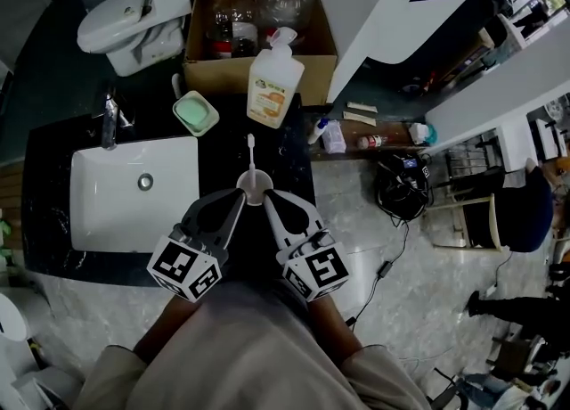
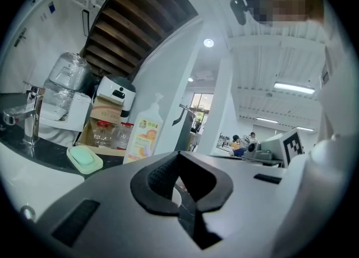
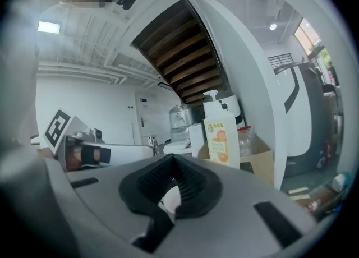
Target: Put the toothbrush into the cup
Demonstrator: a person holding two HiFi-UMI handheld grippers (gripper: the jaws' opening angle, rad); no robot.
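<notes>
Toothbrush [image 1: 251,154] stands upright in cup [image 1: 255,189]; job likely done. Left gripper [image 1: 238,198] and right gripper [image 1: 269,196] closed, empty, flanking cup.

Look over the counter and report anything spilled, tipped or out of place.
Nothing stands out. The toothbrush stands upright in the cup, the pump bottle and the soap dish sit level on the black counter, and no spill shows.

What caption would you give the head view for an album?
Toothbrush standing in a white cup beside the sink, left tongs and right tongs shut, tips near it.
</notes>
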